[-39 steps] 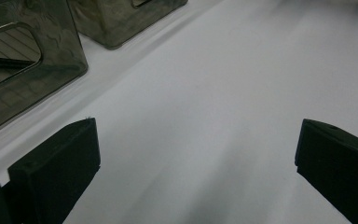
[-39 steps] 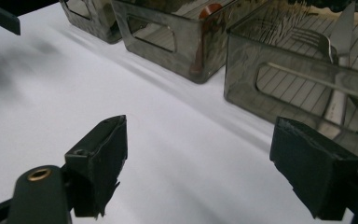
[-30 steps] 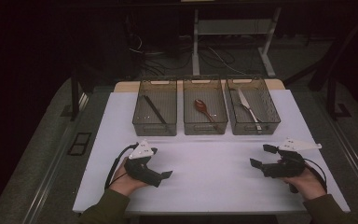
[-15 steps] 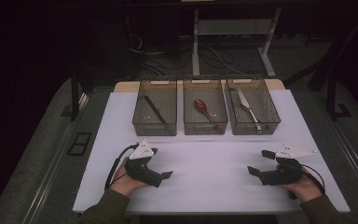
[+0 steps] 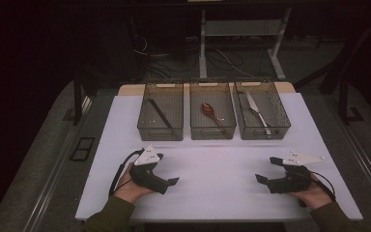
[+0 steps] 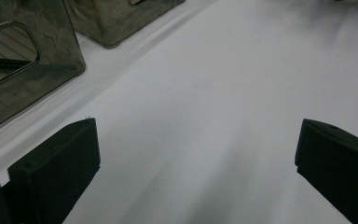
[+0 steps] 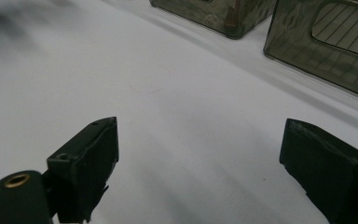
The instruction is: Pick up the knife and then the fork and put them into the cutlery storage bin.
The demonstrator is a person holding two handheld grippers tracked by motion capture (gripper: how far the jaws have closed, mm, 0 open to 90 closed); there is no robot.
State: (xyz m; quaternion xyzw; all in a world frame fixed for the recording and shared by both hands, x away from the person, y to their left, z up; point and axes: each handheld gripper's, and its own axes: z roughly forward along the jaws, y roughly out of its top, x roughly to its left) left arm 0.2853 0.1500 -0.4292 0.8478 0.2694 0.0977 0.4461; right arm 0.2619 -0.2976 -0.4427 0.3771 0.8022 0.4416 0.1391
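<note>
Table [image 5: 222, 193]: a white sheet is covering it, and its near edge is getting cut off by the person's sleeves at the bottom of the high view.
Left bin [image 5: 160, 112]: it is sitting at the far left of a row of three clear bins, holding a dark slim stick whose kind is hard to make out; in the left gripper view its wall [image 6: 23, 70] is showing at the upper left, cut by the frame.
Middle bin [image 5: 211, 111]: it is holding a red-brown spoon [image 5: 211, 113], lying diagonally.
Right bin [image 5: 262, 111]: it is holding metal cutlery [image 5: 257, 110], too small to tell apart; the right gripper view is catching its wall [image 7: 326, 46] at the upper right.
Left gripper [image 5: 166, 170]: a hand is holding it at the near left, jaws spread wide and gripping nothing; in its own view [image 6: 196, 158] bare white sheet is lying between the jaws.
Right gripper [image 5: 268, 169]: it is resting in a hand at the near right, jaws parted wide and empty; its own view [image 7: 198, 158] is showing bare sheet between them.
Bins against jaws: all three are lying well apart from both grippers, on the far side.
</note>
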